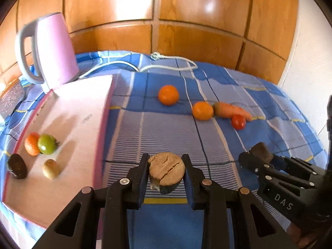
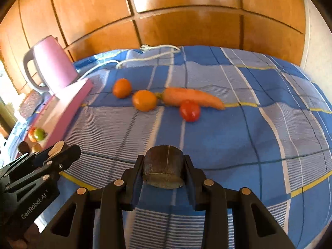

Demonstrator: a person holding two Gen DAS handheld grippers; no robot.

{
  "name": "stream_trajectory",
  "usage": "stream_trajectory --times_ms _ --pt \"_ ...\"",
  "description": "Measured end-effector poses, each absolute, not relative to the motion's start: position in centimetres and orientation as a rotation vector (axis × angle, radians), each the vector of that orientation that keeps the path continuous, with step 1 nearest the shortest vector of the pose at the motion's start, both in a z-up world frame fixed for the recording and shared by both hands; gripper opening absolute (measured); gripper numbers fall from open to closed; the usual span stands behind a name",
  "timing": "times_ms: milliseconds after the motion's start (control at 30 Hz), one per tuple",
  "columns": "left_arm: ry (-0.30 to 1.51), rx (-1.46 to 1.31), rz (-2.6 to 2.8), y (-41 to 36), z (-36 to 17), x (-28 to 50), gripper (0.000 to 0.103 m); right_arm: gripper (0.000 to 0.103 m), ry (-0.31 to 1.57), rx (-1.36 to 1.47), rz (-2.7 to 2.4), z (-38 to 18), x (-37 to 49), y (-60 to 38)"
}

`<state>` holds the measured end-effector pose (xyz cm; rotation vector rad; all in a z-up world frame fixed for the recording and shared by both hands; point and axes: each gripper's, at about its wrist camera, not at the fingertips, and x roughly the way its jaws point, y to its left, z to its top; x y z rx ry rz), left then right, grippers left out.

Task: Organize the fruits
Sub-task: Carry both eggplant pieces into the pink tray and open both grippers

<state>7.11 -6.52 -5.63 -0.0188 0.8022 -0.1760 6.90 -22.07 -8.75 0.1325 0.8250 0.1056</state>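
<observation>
On a surface spread with a blue checked cloth, a pink tray at far left carries four pieces: a dark brown rounded piece at its near-left edge, a small tan kiwi-like fruit just beside it, and behind them an orange fruit touching a green tomato. A pink kettle stands upright at the tray's far corner, its white cord trailing along the cloth before wooden panels.

Centre frame, the left claw is clenched on a tan, cracked, round-topped piece, held between its two fingers clear of the tray's right edge. To its right, the right claw grips a dark brown, blunt-ended chunk marked by a thin pale crack; the pads press both sides.

Beyond the claws, loose on the cloth, lie, left to right, an orange, a second orange near it, a carrot lying lengthwise with its tip pointing right, and a red tomato touching the carrot's near side. All four rest well apart from both claws and outside the tray.
</observation>
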Motion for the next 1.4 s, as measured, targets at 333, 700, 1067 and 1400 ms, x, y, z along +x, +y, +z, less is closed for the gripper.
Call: stream_trajectory --times_ms 333,700,1067,1400 --pt "0.757 -0.105 -0.088 -0.9 -2.7 6.3 0.031 0.036 0.817 0.1 0.268 -5.9 7.9 -17.4" --pt "0.736 -0.164 0.131 7.5 -2.1 6.5 0.031 0.036 0.83 0.099 0.511 -2.7 11.3 -9.7" --pt "0.751 -0.202 0.238 10.4 -3.7 6.1 0.043 0.045 0.867 0.158 0.638 -1.7 14.6 -3.0" --pt "0.746 -0.205 0.213 9.4 -3.6 5.9 0.043 0.045 0.912 0.177 0.492 -5.0 12.6 -7.1"
